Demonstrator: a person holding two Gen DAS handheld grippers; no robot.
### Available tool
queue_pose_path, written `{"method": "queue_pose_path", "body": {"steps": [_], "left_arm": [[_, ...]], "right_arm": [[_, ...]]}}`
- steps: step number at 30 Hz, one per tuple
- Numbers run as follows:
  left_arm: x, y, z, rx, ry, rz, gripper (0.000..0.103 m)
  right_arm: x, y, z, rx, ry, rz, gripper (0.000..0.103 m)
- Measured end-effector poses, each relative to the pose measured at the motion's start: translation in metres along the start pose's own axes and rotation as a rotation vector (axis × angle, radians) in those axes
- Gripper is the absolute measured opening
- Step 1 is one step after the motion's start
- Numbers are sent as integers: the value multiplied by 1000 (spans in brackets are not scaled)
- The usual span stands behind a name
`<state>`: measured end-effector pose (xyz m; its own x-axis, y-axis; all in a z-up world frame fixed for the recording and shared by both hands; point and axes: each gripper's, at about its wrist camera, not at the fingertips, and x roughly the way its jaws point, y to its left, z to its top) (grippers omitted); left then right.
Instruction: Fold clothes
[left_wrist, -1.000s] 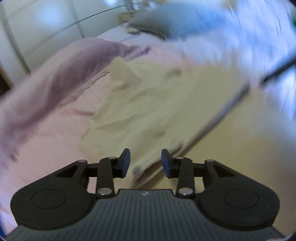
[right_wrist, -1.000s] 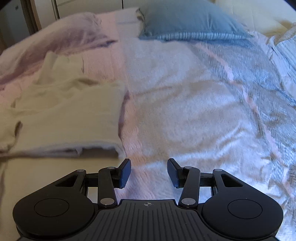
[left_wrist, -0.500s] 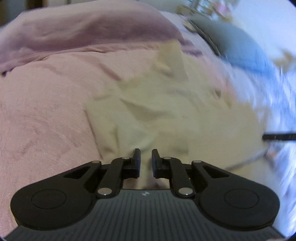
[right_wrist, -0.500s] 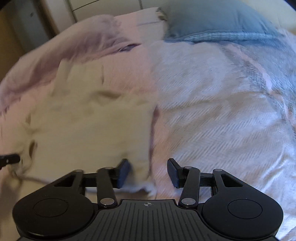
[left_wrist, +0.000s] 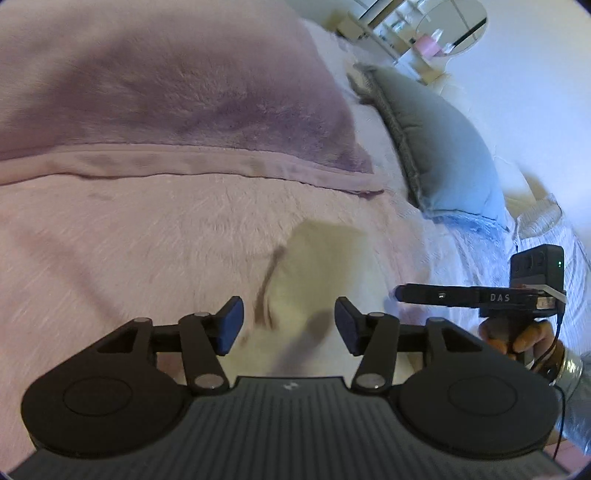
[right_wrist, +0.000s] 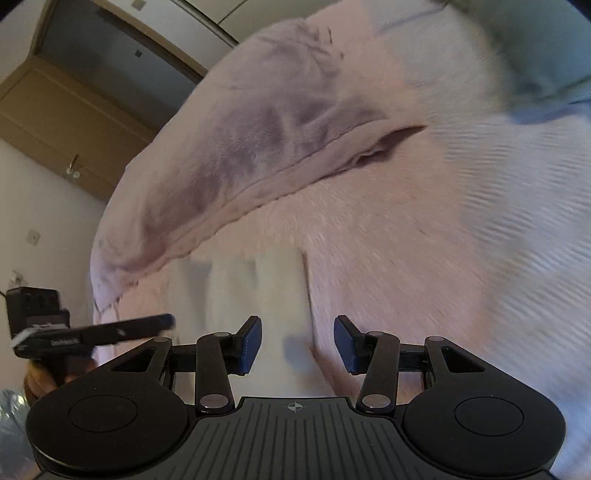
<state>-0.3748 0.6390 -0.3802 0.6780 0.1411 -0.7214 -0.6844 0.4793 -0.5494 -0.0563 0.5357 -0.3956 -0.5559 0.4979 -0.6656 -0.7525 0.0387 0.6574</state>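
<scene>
A cream-white garment (left_wrist: 314, 273) lies on the pink fleece bed cover, blurred by motion. In the left wrist view its edge runs between my open fingers. My left gripper (left_wrist: 288, 325) is open just above it, holding nothing. In the right wrist view the garment (right_wrist: 258, 295) shows as a pale folded strip reaching under my left finger. My right gripper (right_wrist: 297, 345) is open over the garment's right edge and empty. Each gripper shows in the other's view: the right one at the right (left_wrist: 399, 293), the left one at the left (right_wrist: 168, 319).
A purple-pink blanket (left_wrist: 166, 103) is bunched up across the bed behind the garment. A grey-blue pillow (left_wrist: 443, 155) lies at the back right on a white-blue striped cover (right_wrist: 498, 184). A wooden wardrobe door (right_wrist: 55, 110) stands beyond the bed.
The left gripper was nearly shut half a second ago and is now wide open. Both grippers have swung forward over the bed, and much less of the garment is in view.
</scene>
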Motion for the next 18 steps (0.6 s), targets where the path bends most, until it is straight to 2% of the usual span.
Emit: {"method": "queue_pose_path", "body": {"steps": [2, 3, 4, 5, 6, 8, 12, 15, 18], "left_arm": [[18, 6, 8, -24, 19, -23, 47], [24, 9, 11, -35, 23, -49, 37], [27, 11, 13, -41, 25, -72, 12], [31, 12, 15, -44, 30, -90, 3], [34, 14, 17, -41, 28, -90, 3], [27, 12, 14, 12, -13, -87, 3], [-18, 0, -8, 157, -160, -108, 3], [-58, -23, -46, 318, -225, -101, 3], [-86, -38, -99, 396, -219, -65, 3]], "right_arm": [[17, -2, 8, 18, 16, 6, 47], [12, 2, 4, -8, -3, 6, 47], [7, 5, 0, -34, -22, 5, 42], [3, 9, -4, -60, -41, 5, 23], [-2, 13, -8, -86, -60, 4, 3], [-12, 20, -17, -137, -98, 3, 3], [-31, 35, -34, -241, -173, 1, 2], [-46, 48, -51, -328, -226, -5, 2], [-66, 79, -102, -481, -246, -44, 3]]}}
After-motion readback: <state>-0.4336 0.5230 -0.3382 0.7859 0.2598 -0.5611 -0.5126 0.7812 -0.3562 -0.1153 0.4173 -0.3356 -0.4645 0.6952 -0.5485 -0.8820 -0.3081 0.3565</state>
